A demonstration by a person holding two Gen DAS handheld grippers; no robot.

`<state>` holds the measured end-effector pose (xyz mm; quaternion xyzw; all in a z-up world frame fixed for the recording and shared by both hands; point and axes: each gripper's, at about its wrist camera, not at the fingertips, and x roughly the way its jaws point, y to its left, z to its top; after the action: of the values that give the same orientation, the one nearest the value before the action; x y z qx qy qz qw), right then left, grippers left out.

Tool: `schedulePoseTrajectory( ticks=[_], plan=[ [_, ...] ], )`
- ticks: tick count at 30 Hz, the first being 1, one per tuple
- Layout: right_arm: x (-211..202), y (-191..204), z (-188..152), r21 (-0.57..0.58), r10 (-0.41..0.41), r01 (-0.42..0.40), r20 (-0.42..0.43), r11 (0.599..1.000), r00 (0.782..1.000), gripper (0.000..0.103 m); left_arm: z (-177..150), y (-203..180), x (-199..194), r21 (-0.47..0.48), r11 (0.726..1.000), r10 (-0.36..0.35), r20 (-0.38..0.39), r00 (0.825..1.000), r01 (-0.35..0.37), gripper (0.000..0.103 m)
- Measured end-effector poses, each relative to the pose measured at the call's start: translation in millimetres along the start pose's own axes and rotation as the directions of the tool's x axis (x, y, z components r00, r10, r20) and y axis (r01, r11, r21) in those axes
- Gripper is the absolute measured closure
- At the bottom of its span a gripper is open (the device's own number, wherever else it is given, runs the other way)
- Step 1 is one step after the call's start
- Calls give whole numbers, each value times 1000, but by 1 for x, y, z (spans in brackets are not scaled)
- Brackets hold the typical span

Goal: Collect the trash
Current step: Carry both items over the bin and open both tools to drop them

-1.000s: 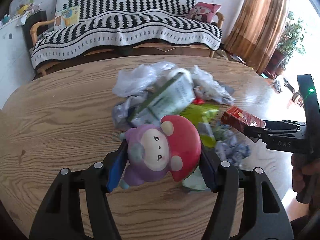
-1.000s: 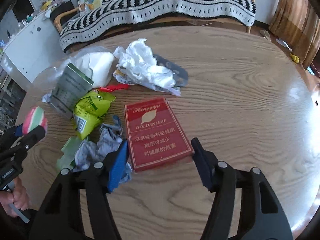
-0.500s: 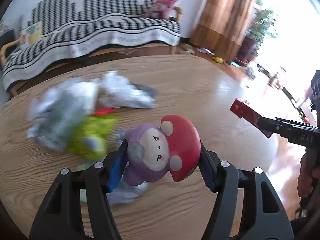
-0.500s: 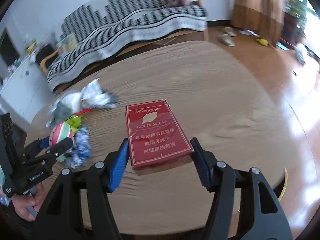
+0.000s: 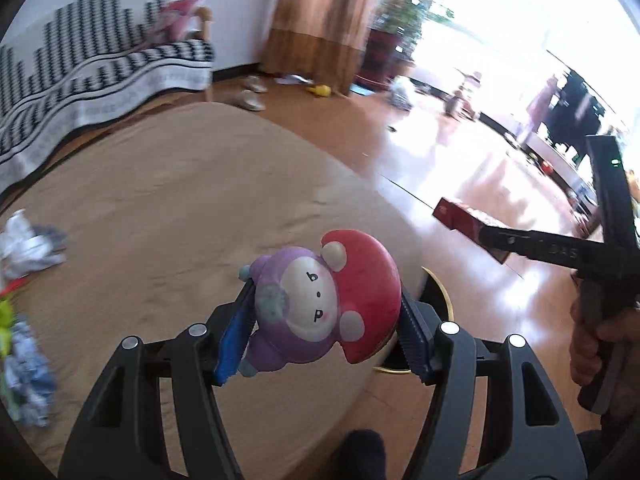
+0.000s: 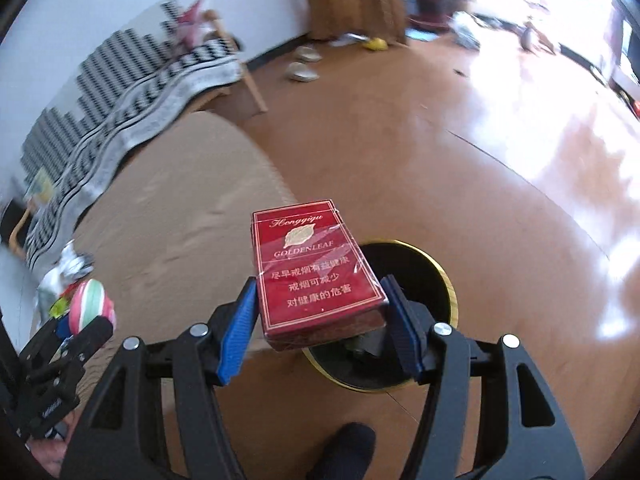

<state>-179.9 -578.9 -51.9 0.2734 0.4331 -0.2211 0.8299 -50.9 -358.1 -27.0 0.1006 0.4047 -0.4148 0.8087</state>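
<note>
Two hand-held grippers, one item each. Left hand-held gripper (image 5: 326, 328) is clamped on one mushroom-cap toy figure (image 5: 320, 304), blue pads pressing both its sides; the toy lies tilted, red cap toward the right pad, purple body toward the left, face to the camera, long axis running roughly across the jaws. It hangs over the desk's (image 5: 160, 208) near right edge.

Right hand-held gripper (image 6: 320, 320) is clamped on one red cigarette pack (image 6: 316, 272), gripped by its long edges near the bottom end. Pack lies face up, long axis pointing away from the camera along the fingers, title end farthest out. It sits off the desk, above the floor (image 6: 440, 152), over the near rim of one round black bin (image 6: 436, 280) with a gold rim.

Remaining trash: one loose pile (image 5: 24, 240) at the desk's far left edge; blurred, can't count pieces. One striped sofa (image 5: 80, 72) beyond the desk.
</note>
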Motion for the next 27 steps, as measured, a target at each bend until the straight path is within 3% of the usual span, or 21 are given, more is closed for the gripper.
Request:
schedulePoseTrajectory(
  ticks=[3, 8, 19, 20, 21, 22, 27],
  plan=[
    [12, -35, -5, 58, -26, 29, -54, 998, 998, 43, 3, -31, 23, 30, 999, -37, -25, 999, 38, 40],
    [33, -61, -8, 114, -12, 26, -124, 993, 992, 43, 5, -57, 46, 49, 996, -72, -54, 996, 75, 40],
    [46, -52, -5, 117, -4, 18, -122, 993, 992, 41, 7, -71, 70, 64, 995, -72, -91, 993, 78, 40],
    [46, -53, -4, 117, -7, 21, -116, 993, 993, 37, 7, -71, 71, 63, 995, -72, -92, 993, 78, 40],
    [48, -52, -1, 120, -5, 19, -116, 993, 993, 25, 7, -70, 71, 62, 995, -72, -92, 993, 78, 40],
    [49, -53, 0, 126, -5, 20, -113, 992, 994, 20, 6, -72, 71, 62, 995, -73, -93, 993, 79, 40],
    [41, -67, 3, 165, -5, 19, -84, 986, 996, 18, 7, -80, 81, 73, 991, -105, -108, 989, 114, 40]
  ],
)
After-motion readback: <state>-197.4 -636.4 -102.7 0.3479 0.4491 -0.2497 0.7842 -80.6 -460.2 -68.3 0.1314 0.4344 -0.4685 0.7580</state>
